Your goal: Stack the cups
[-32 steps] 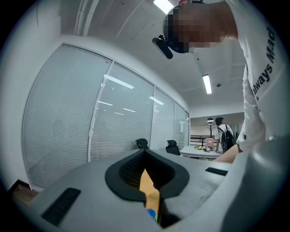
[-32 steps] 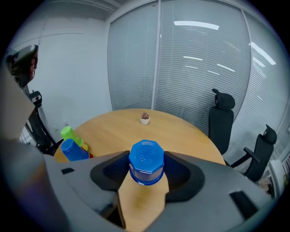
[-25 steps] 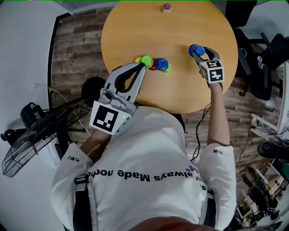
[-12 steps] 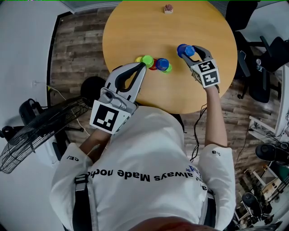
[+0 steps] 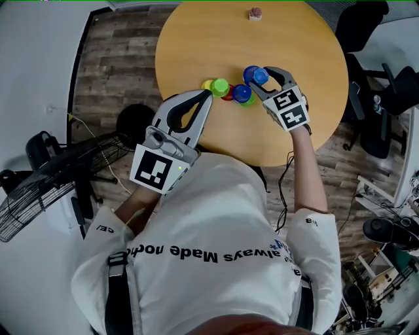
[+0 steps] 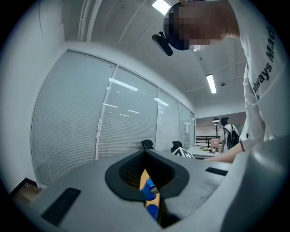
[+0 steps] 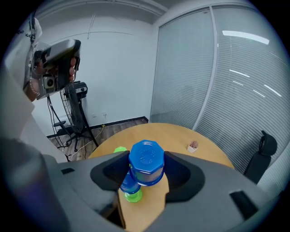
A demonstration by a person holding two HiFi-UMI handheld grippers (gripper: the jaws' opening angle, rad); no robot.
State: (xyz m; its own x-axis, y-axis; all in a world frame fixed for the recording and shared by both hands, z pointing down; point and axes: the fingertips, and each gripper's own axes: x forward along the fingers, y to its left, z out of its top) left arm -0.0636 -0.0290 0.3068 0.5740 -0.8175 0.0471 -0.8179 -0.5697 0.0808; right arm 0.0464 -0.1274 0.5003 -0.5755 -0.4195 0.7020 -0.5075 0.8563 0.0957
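**Surface:** round table (image 5: 196, 39), pale wood top, filling the upper centre of the head view. It is bare apart from the cups and a small potted plant (image 5: 255, 13) near its top edge.

**Room:**
- Floor (image 5: 118, 59) of grey-brown planks, showing at the upper left and right of the table.
- White wall (image 7: 118, 68) with a dark skirting.
- Glass partition (image 7: 226, 81) with closed slatted blinds, taking up the right half of the right gripper view.
- Black fan (image 5: 46, 196) on a stand at the left edge of the head view.
- Dark office chairs (image 5: 380, 98) at its right edge.

**Person:** white printed shirt (image 5: 209, 222), lower centre of the head view.

**Cups, clustered near the lower middle of the table:**
- Yellow cup (image 5: 207, 84) and green cup (image 5: 220, 86), side by side.
- Red cup (image 5: 228, 94), just right of them.
- A blue-on-green stack (image 5: 241, 95), right again.

**Right gripper** (image 7: 146, 168): jaws clamped on the sides of a blue cup (image 7: 146, 158). The cup's octagonal end faces the camera. It is carried above the tabletop, just up and right of the blue-on-green stack; contact with the stack cannot be told.

**Left gripper** (image 5: 207, 95): jaws pressed together with nothing between them. The tips sit at the lower left of the cluster, just beside the green cup
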